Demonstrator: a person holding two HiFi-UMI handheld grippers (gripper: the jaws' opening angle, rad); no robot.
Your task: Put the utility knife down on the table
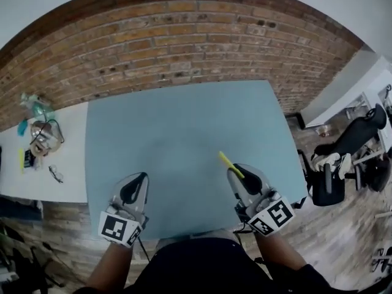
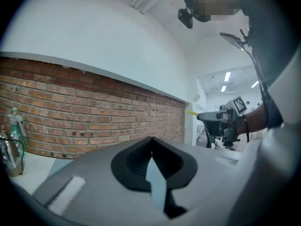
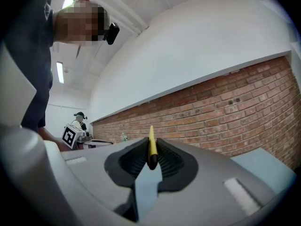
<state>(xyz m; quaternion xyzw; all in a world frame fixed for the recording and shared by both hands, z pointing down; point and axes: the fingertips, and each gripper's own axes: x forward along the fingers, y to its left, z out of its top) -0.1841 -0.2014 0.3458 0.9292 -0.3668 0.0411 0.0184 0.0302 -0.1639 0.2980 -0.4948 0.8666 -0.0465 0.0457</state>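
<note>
My left gripper (image 1: 137, 179) and right gripper (image 1: 237, 172) hang over the table's (image 1: 177, 127) near edge. The knife (image 1: 231, 164) is in the right one, and the wall (image 1: 184, 35) stands behind the table.

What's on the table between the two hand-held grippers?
Head view: bare blue table between left hand-held gripper and right hand-held gripper, which holds the utility knife.

No lettering, brand or number is showing legibly anywhere. The only signs are black-and-white square markers on the cubes of the left gripper (image 1: 136, 177) and right gripper (image 1: 235, 171), patterns rather than characters. Clutter along the far edge of the white side table (image 1: 67, 164) is showing too small to read.
</note>
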